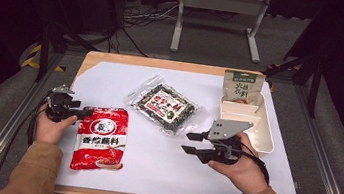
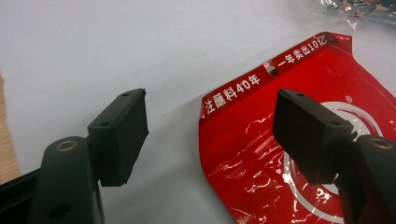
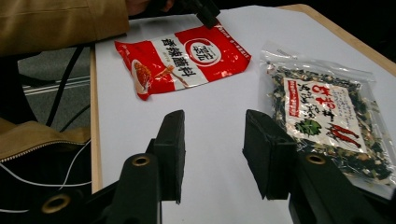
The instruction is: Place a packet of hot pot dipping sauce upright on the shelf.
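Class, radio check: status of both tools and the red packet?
Left tool open at red packet top edge. Right tool open, empty. Nothing in the way.

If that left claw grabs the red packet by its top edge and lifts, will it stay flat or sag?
Probably sag. The red packet looks like a thin film pouch lying flat, so it would likely droop from its pinched edge. Its glossy, wrinkled skin suggests it may slip a little between the pads of the open left gripper. It seems light for its size.
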{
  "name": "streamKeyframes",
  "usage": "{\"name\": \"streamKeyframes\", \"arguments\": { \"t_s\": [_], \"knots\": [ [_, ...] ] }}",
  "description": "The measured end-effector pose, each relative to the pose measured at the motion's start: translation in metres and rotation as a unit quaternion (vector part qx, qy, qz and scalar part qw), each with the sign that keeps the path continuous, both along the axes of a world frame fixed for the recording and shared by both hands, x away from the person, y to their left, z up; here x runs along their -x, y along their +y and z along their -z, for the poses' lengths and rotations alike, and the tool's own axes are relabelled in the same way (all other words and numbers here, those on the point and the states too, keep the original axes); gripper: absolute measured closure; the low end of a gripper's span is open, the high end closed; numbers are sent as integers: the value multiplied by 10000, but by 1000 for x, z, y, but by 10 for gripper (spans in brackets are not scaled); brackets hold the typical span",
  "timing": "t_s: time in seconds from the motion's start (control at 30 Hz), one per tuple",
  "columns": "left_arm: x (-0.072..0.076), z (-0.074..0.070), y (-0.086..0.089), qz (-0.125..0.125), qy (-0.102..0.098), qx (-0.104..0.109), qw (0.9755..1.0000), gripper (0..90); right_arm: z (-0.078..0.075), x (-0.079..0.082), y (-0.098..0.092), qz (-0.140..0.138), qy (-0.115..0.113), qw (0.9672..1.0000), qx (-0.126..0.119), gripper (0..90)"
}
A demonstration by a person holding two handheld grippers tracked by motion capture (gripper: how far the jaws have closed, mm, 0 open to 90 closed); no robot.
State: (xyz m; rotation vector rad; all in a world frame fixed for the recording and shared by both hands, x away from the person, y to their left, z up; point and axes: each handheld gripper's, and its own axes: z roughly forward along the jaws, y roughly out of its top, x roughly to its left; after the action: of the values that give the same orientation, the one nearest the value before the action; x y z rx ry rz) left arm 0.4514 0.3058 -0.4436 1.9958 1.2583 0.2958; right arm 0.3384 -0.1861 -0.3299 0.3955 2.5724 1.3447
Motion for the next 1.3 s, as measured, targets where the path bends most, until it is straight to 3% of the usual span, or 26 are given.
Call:
{"name": "streamKeyframes", "arguments": {
  "t_s": [0.2,0.3,0.4,0.63,0.83,0.93,1.03,1.1,1.17,1.3],
  "knots": [
    [-1,4,-4,207,58,72,9997,290,6,-1,0,-127,201,9995,-187,579],
    [-1,4,-5,236,77,115,9996,353,8,-2,-1,-119,217,9995,-221,575],
    [0,3,-5,442,207,288,9984,447,9,-2,-2,-129,267,9992,-262,572],
    [4,1,-11,529,76,70,9985,556,10,-1,-1,-255,328,9984,-389,566],
    [7,1,-15,594,-96,-77,9982,563,11,-1,1,-278,337,9984,-373,563],
    [9,2,-17,625,-3,-154,9979,545,11,0,2,-286,323,9983,-390,559],
    [12,2,-20,701,-72,-350,9969,554,11,0,2,-297,308,9983,-384,558],
    [13,2,-21,725,-105,-369,9966,621,11,1,2,-293,304,9984,-372,556],
    [14,3,-22,726,-76,-312,9968,631,11,1,2,-307,301,9983,-382,554],
    [16,4,-27,769,-50,-512,9957,710,11,1,4,-341,276,9982,-404,553]
  ]
}}
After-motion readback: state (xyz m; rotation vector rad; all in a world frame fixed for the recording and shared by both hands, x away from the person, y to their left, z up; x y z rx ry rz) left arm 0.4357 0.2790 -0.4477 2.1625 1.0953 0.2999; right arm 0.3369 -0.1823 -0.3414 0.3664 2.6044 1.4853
